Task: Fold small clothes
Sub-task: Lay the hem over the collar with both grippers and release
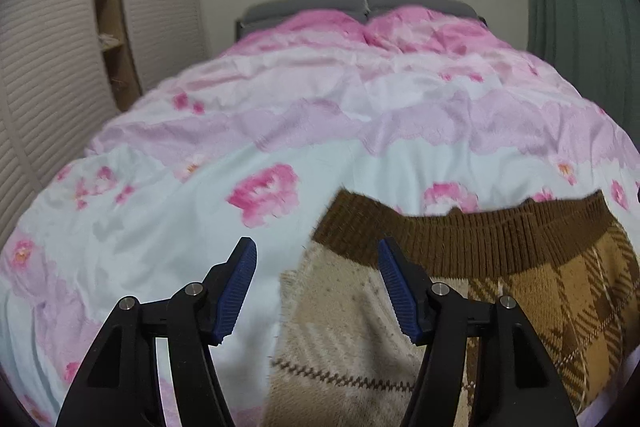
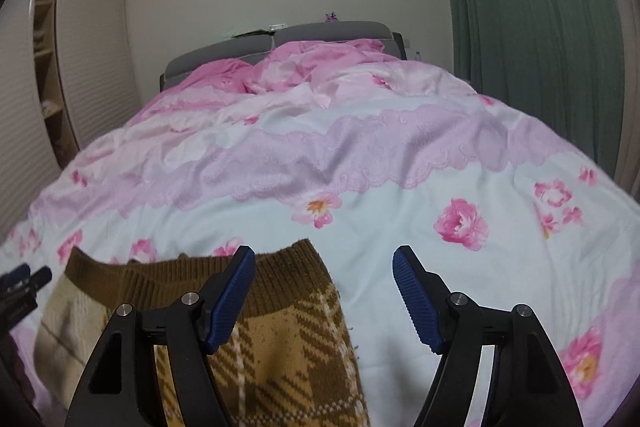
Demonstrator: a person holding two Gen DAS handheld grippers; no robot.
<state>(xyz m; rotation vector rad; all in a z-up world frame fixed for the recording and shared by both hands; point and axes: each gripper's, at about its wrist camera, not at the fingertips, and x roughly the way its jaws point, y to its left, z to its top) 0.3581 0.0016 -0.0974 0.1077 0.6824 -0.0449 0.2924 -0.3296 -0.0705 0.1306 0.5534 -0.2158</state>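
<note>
L gripper (image 1: 316, 247): jaws wide apart, nothing pinched. Blue ribbed pads (image 1: 236, 291) clear of fabric as far as I can tell. The knit sweater (image 1: 400, 307) lies under and past it; its L edge runs up between the two fingers, so the L finger is over bare duvet and the R finger is over the knit.

R gripper (image 2: 324, 255): jaws also wide apart, holding nothing. L finger sits over the sweater (image 2: 280, 347), R finger over duvet only. The sweater's R edge runs up between them.

Sweater: brown/tan plaid w/ a cream argyle panel on its L side, dark brown ribbed hem band (image 1: 460, 239) at the far edge, facing the headboard. Lies flat-ish on the duvet, near foot end of the bed. Tip of the L gripper (image 2: 24, 277) shows just L of the sweater in the right wrist view.

Beyond the sweater: pink/white floral duvet (image 1: 280, 99) covers the whole bed, rumpled toward the far end. Grey headboard (image 2: 320, 31) past that. Green curtain (image 2: 540, 27) to the R of the sweater, slatted wardrobe doors (image 1: 48, 47) and open shelves (image 1: 108, 7) to its L.
</note>
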